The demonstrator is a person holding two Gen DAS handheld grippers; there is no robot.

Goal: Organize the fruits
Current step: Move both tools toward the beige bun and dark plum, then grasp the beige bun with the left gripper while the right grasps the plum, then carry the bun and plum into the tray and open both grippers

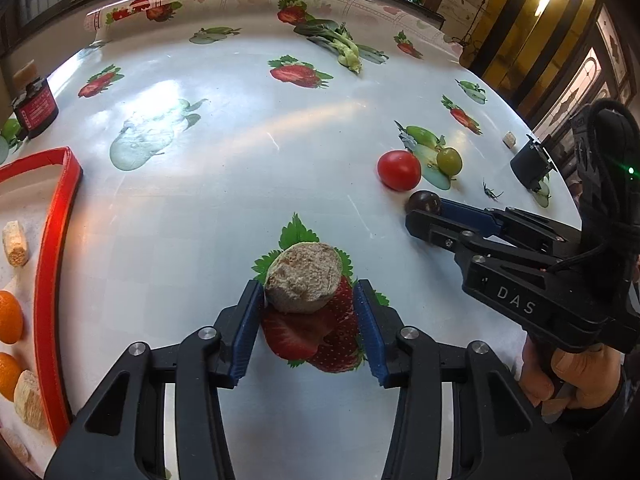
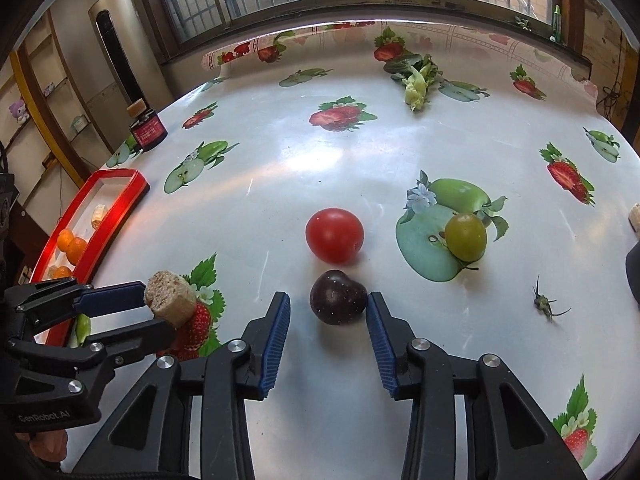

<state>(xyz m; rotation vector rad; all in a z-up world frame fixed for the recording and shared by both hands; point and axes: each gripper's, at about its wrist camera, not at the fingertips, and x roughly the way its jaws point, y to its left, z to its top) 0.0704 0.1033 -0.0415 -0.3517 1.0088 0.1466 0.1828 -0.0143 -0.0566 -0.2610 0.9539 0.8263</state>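
My left gripper (image 1: 309,294) is shut on a tan round chunk (image 1: 303,278), held just above the table; it also shows in the right wrist view (image 2: 170,298). My right gripper (image 2: 328,306) is open around a dark plum (image 2: 338,297) on the table, its right finger touching the plum and a gap on the left. The plum also shows in the left wrist view (image 1: 425,202). A red tomato (image 2: 335,235) lies just beyond it, and a green grape-like fruit (image 2: 466,237) sits to the right. A red-rimmed tray (image 1: 48,280) at the left holds oranges (image 1: 9,316) and tan chunks (image 1: 15,242).
A dark jar (image 2: 147,130) stands at the far left. A leafy green vegetable (image 2: 416,78) lies at the back. A small green stem (image 2: 543,303) lies to the right. A black cylinder (image 1: 530,162) and a tan crumb (image 1: 509,138) sit near the right edge. The tablecloth (image 2: 280,168) has printed fruit.
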